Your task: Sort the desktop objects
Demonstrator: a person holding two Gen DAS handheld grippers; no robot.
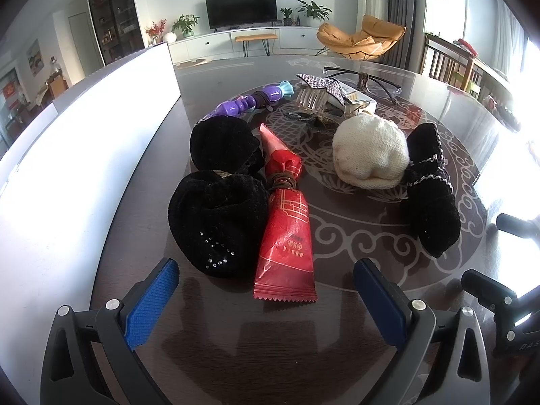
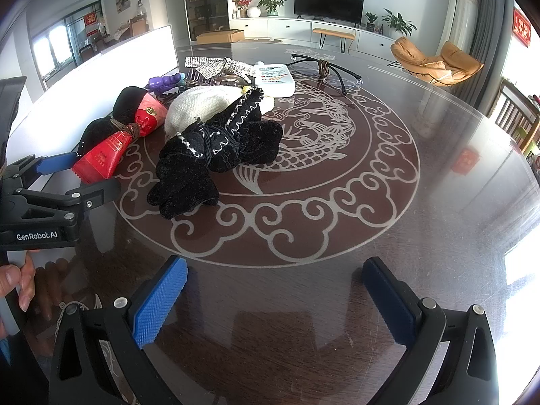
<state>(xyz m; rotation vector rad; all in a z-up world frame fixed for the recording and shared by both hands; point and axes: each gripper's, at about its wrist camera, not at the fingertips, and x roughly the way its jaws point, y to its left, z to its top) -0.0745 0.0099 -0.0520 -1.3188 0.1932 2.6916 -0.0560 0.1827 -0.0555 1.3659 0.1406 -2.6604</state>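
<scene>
The left gripper (image 1: 266,298) hangs with jaws apart just short of the red snack packet (image 1: 287,236), which lies touching the black velvet scrunchie (image 1: 216,226) on the glass worktop (image 2: 438,202). Closing here risks snagging both. The right gripper (image 2: 275,298), jaws apart and empty, could shove the black trimmed scrunchie (image 2: 216,152) into the white knit piece (image 2: 199,108).

- I am counting two black velvet bundles: one (image 1: 217,226) lying beside the red packet, one (image 1: 430,189) lying right of the cream one.
- I am seeing one red packet (image 1: 287,222).
- One cream knitted bundle (image 1: 369,150).
- One purple toy (image 1: 248,101).
- One pair of glasses (image 1: 364,79).
- One white box (image 2: 275,79).
- Rhinestone hair clips (image 1: 319,92): overlapping, so I am not getting a count.
</scene>
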